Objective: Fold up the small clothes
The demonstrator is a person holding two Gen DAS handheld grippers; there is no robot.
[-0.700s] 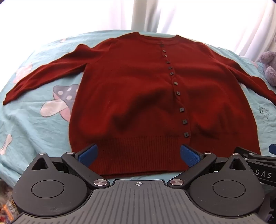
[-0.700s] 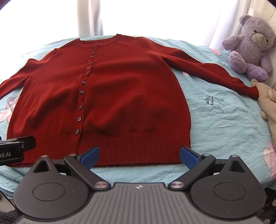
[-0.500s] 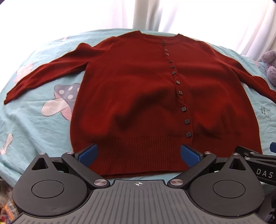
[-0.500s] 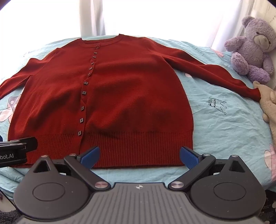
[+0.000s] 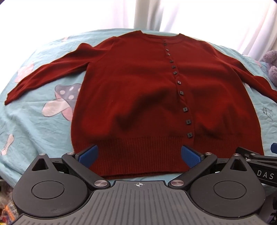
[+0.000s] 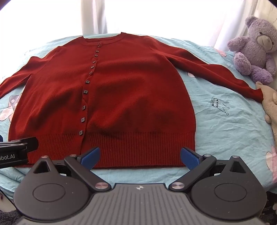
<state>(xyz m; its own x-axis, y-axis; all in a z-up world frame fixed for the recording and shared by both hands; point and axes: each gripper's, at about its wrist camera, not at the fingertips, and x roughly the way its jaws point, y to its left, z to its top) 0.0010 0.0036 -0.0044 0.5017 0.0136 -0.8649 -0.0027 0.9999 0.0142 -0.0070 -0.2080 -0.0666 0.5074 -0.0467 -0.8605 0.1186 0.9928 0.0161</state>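
Note:
A dark red buttoned cardigan [image 5: 138, 97] lies flat, front up, on a light blue bedsheet [image 5: 34, 121], both sleeves spread outward. It also shows in the right wrist view [image 6: 129, 97]. My left gripper [image 5: 139, 154] is open and empty, its blue pads above the ribbed hem, left of the button line. My right gripper [image 6: 140, 155] is open and empty above the hem's right half. Neither gripper holds the cloth.
A purple teddy bear [image 6: 254, 46] sits at the back right by the right sleeve cuff. A beige soft toy [image 6: 270, 103] lies at the right edge. White curtains [image 5: 173, 13] hang behind the bed. The sheet [image 6: 225, 129] has printed mushroom and crown patterns.
Both grippers have shifted slightly; the cardigan sits a little lower and more to the right in each view. The jaws have stayed open.

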